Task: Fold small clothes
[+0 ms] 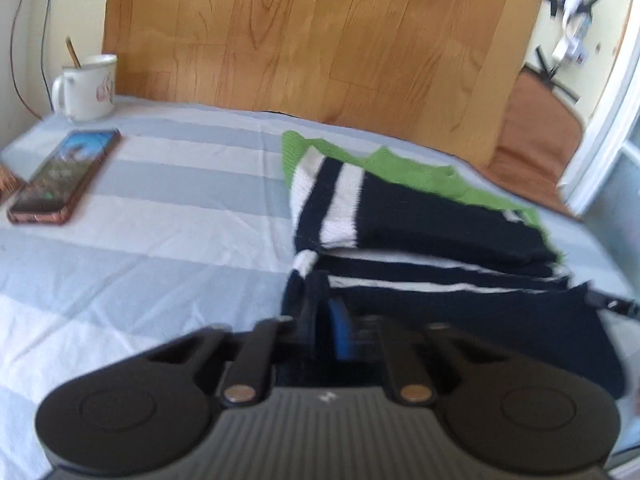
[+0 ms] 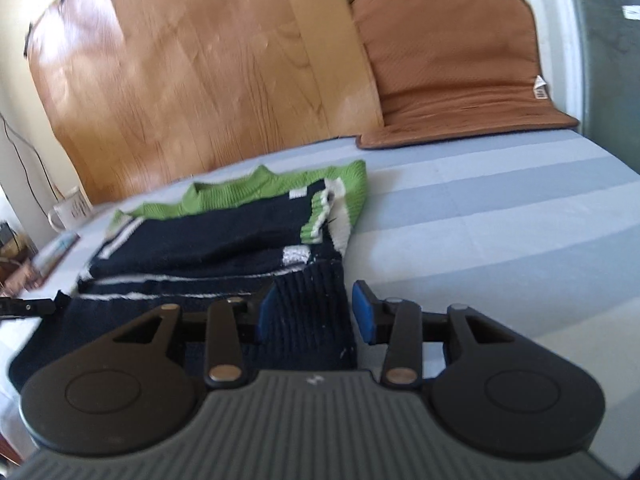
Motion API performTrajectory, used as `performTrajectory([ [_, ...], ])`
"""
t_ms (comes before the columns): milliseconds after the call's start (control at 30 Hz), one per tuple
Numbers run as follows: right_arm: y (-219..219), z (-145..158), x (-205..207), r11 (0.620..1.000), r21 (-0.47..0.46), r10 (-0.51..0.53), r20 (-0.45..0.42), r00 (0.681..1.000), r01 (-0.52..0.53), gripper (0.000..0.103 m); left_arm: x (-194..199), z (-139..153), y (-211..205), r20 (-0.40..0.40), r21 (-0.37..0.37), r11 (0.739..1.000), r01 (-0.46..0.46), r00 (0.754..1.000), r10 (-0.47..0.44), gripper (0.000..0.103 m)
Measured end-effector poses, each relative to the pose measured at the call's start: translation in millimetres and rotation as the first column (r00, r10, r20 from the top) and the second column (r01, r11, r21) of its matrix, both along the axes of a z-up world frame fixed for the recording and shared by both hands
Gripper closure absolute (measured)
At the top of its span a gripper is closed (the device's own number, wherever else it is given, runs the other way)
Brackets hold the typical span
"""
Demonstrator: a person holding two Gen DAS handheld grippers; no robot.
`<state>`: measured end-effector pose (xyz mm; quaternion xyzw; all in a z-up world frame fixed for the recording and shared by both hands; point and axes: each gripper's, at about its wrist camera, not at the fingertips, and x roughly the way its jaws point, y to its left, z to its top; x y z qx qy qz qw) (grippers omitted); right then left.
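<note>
A knitted sweater [image 1: 420, 216], navy with white stripes and a green collar and shoulders, lies partly folded on a tabletop [image 1: 160, 240] covered in a blue-and-white striped cloth. From the left wrist view it sits toward the right half of the tabletop, its green part toward the far edge and its navy hem toward the near edge. The left gripper [image 1: 320, 320] is at the hem's left corner; its fingers stand close together with navy fabric pinched between them, one blue pad [image 1: 340, 332] showing beside the cloth. The right gripper [image 2: 316, 316] is at the hem's other corner, seen in the right wrist view: its fingers are spread, one blue pad [image 2: 268, 316] touching the ribbed navy hem [image 2: 312, 320] and the other pad [image 2: 364, 316] standing just clear of it, so the hem lies between them without being clamped. The tip of the left gripper shows at the left edge of that view, touching the hem. Near the tabletop's far left corner stand a white mug [image 1: 86, 88] with a stick in it and, just in front of it, a phone [image 1: 64, 178] lying flat. A wooden board [image 1: 320, 40] leans behind the far edge, and a brown cushion [image 2: 452, 64] rests at the far right corner.
</note>
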<state>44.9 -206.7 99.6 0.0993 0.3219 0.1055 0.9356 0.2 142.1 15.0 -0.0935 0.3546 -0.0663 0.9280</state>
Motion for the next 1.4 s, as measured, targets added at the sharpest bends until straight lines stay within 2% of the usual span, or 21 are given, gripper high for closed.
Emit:
performTrajectory([
  [67, 4, 4, -2, 0.999, -0.026, -0.02, 0.034, 0.999, 0.021, 0.091, -7, 5, 1, 0.038, 0.002, 1.0, -0.012, 0.999, 0.012, 0.096],
  [167, -1, 13, -12, 0.999, -0.007, -0.037, 0.114, 0.993, 0.038, 0.091, -21, 18, 10, 0.12, -0.027, 0.999, -0.038, 0.992, 0.041, 0.096],
  [233, -1, 14, -10, 0.998, 0.002, -0.061, 0.136, 0.989, 0.061, 0.091, -20, 23, 16, 0.135, -0.058, 0.997, -0.057, 0.989, 0.065, 0.096],
  [333, -1, 6, 4, 0.995, 0.028, -0.1, 0.117, 0.988, 0.098, 0.091, -5, 17, 17, 0.106, -0.069, 0.994, -0.086, 0.99, 0.093, 0.096],
  [433, 0, -11, 19, 0.994, 0.032, -0.106, 0.017, 0.994, 0.105, 0.089, 10, 0, 13, 0.038, -0.048, 0.993, -0.107, 0.993, 0.109, 0.095],
  [467, -1, -14, 18, 0.993, 0.032, -0.11, 0.009, 0.994, 0.11, 0.086, 12, -5, 14, 0.022, -0.041, 0.993, -0.114, 0.993, 0.115, 0.094],
  [533, -5, -8, 12, 0.99, 0.04, -0.133, 0.025, 0.991, 0.132, 0.071, 6, -5, 17, 0.027, -0.044, 0.992, -0.12, 0.992, 0.121, 0.09],
  [567, -7, -3, 7, 0.988, 0.05, -0.146, 0.046, 0.988, 0.144, 0.068, 3, -1, 21, 0.029, -0.06, 0.991, -0.121, 0.992, 0.123, 0.09],
  [633, -11, 10, -3, 0.986, 0.081, -0.154, 0.089, 0.984, 0.147, 0.068, -6, 11, 28, 0.05, -0.106, 0.986, -0.132, 0.989, 0.138, 0.091],
  [700, -6, 20, -8, 0.988, 0.118, -0.112, 0.115, 0.987, 0.098, 0.068, -14, 24, 30, 0.092, -0.15, 0.98, -0.128, 0.985, 0.143, 0.092],
  [767, 10, 25, -9, 0.993, 0.113, -0.042, 0.126, 0.991, 0.028, 0.068, -14, 32, 21, 0.125, -0.163, 0.983, -0.083, 0.987, 0.104, 0.092],
  [833, 31, 23, -6, 0.995, 0.086, 0.035, 0.121, 0.992, -0.045, 0.069, -11, 33, 3, 0.14, -0.133, 0.991, -0.018, 0.989, 0.037, 0.091],
  [900, 50, 15, -2, 0.994, 0.059, 0.088, 0.104, 0.991, -0.095, 0.07, -5, 25, -18, 0.134, -0.067, 0.998, 0.021, 0.991, -0.012, 0.091],
  [967, 60, 5, 3, 0.993, 0.039, 0.11, 0.075, 0.991, -0.113, 0.07, 1, 11, -30, 0.109, -0.018, 0.999, 0.041, 0.993, -0.039, 0.091],
  [1033, 61, -8, 12, 0.995, 0.018, 0.098, 0.02, 0.995, -0.098, 0.07, 8, -6, -32, 0.045, -0.008, 0.999, 0.038, 0.998, -0.038, 0.091],
  [1067, 57, -16, 13, 0.996, 0.024, 0.09, 0.014, 0.996, -0.09, 0.073, 7, -14, -29, 0.062, -0.017, 0.999, 0.036, 0.997, -0.035, 0.09],
  [1100, 53, -19, 9, 0.995, 0.044, 0.089, 0.049, 0.995, -0.092, 0.074, 3, -17, -27, 0.084, -0.026, 0.999, 0.045, 0.996, -0.042, 0.09],
  [1200, 47, -22, 7, 0.991, 0.099, 0.084, 0.051, 0.995, -0.088, 0.074, 2, -18, -20, 0.08, -0.071, 0.997, 0.043, 0.996, -0.037, 0.09],
  [1300, 52, -20, 8, 0.993, 0.069, 0.093, 0.05, 0.994, -0.096, 0.072, 1, -18, -20, 0.083, -0.075, 0.996, 0.043, 0.996, -0.037, 0.09],
  [1400, 55, -3, 9, 0.985, 0.054, 0.164, 0.021, 0.986, -0.165, 0.07, -2, -17, -20, 0.093, -0.079, 0.996, 0.047, 0.995, -0.039, 0.089],
])
